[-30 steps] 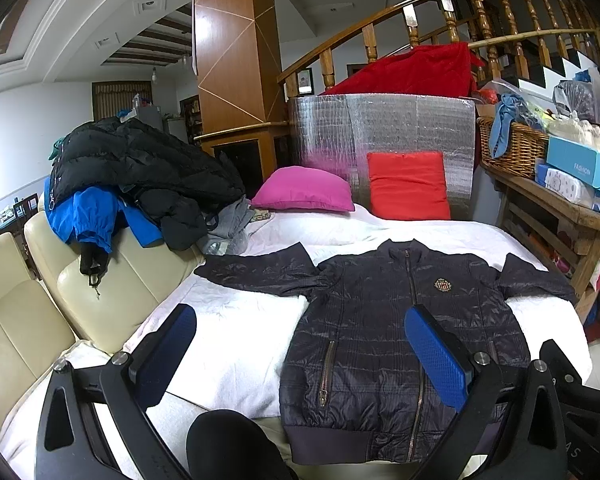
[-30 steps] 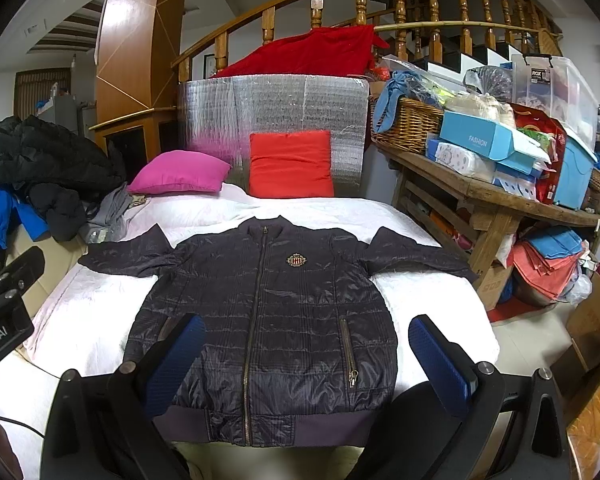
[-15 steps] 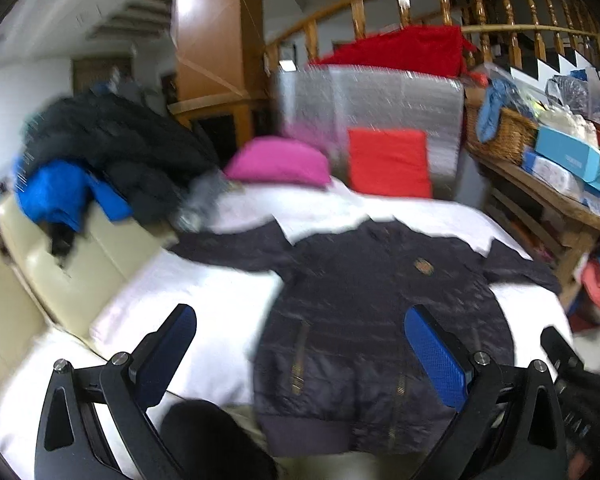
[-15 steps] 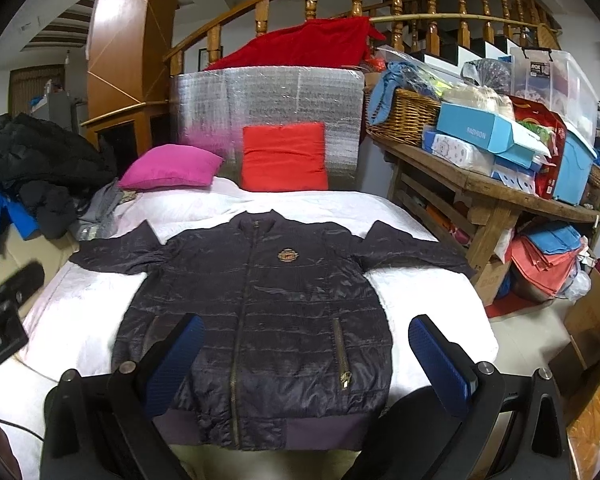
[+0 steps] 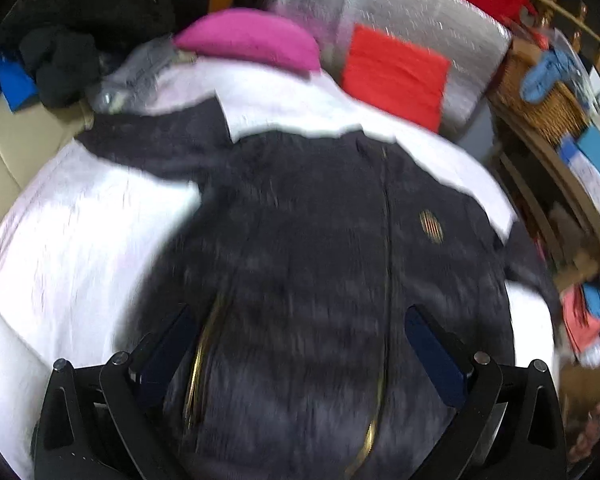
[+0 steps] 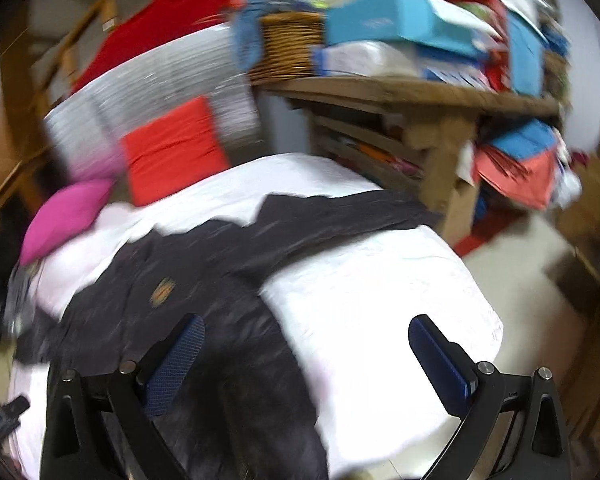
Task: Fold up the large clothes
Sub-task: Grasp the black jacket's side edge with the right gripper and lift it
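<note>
A dark quilted jacket (image 5: 320, 240) lies flat, front up and zipped, on a white-covered bed (image 5: 72, 240), sleeves spread to both sides. My left gripper (image 5: 300, 352) is open and empty, close above the jacket's lower front. My right gripper (image 6: 304, 356) is open and empty, over the jacket's right side (image 6: 204, 280) and the bare white cover (image 6: 380, 300). The right sleeve (image 6: 340, 216) stretches toward the bed's far right corner. Both views are motion-blurred.
A pink cushion (image 5: 252, 38) and a red cushion (image 5: 396, 76) lie at the bed's head. Dark and blue coats (image 5: 60, 40) pile on a cream sofa at left. A cluttered wooden table (image 6: 420, 92) with a wicker basket (image 6: 288, 44) stands right of the bed.
Both grippers have moved forward and down toward the jacket. The left view now looks down on its front; the right view has swung right toward the right sleeve and table.
</note>
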